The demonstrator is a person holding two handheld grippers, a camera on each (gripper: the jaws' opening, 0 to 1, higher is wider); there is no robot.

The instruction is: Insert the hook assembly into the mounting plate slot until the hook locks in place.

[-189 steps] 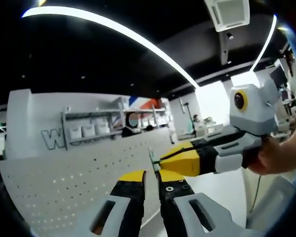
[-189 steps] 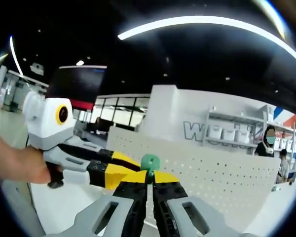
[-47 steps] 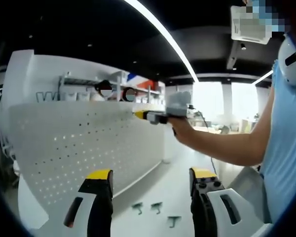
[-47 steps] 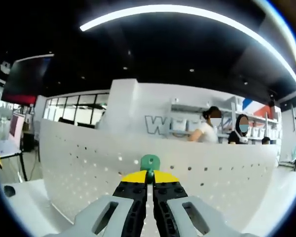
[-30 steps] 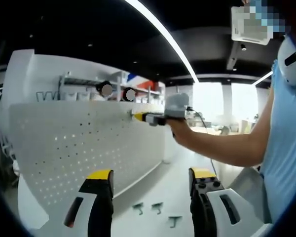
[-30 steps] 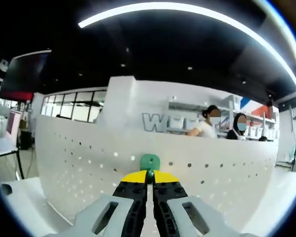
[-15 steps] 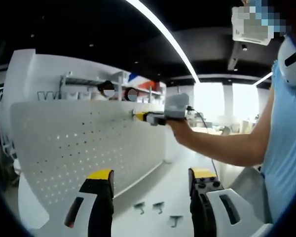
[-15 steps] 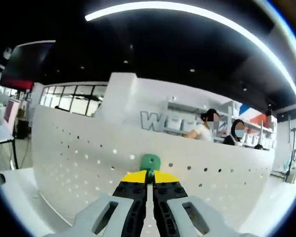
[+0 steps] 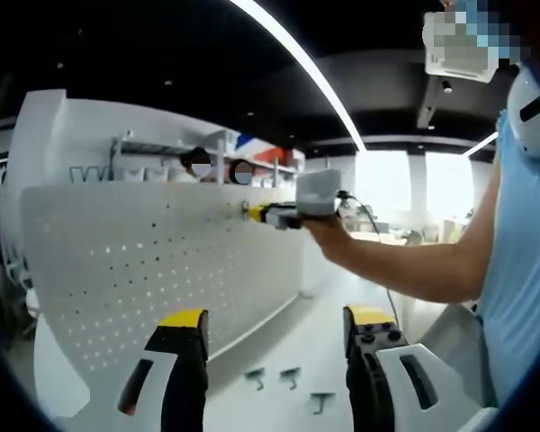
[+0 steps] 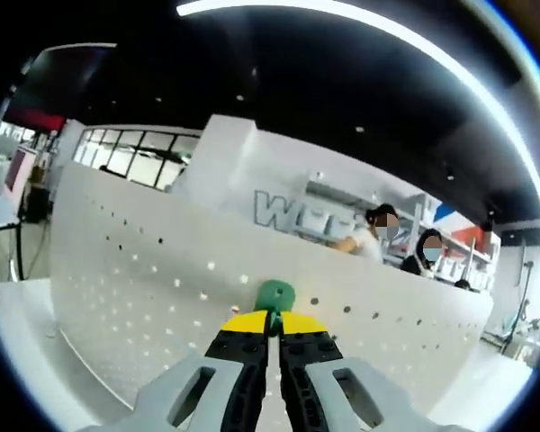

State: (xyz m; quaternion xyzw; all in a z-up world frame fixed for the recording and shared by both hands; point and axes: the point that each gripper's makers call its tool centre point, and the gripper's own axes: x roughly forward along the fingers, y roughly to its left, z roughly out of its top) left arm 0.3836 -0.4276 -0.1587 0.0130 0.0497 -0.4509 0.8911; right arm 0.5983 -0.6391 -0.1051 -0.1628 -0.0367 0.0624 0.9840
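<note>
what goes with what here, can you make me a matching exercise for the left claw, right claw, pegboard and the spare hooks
Things:
1. left claw
2. right claw
3. pegboard
4. spare hooks

States or places:
A. lying loose on the white tabletop
B. jaws apart, holding nothing
C. standing upright, dotted with holes
D. shut on a green hook

Pairs: 1-B, 2-D, 3-C, 4-A

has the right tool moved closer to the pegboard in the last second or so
Yes. In the left gripper view the right tool has edged left along the white pegboard, toward its upper holes, green hook clamped in its shut jaws.
</note>
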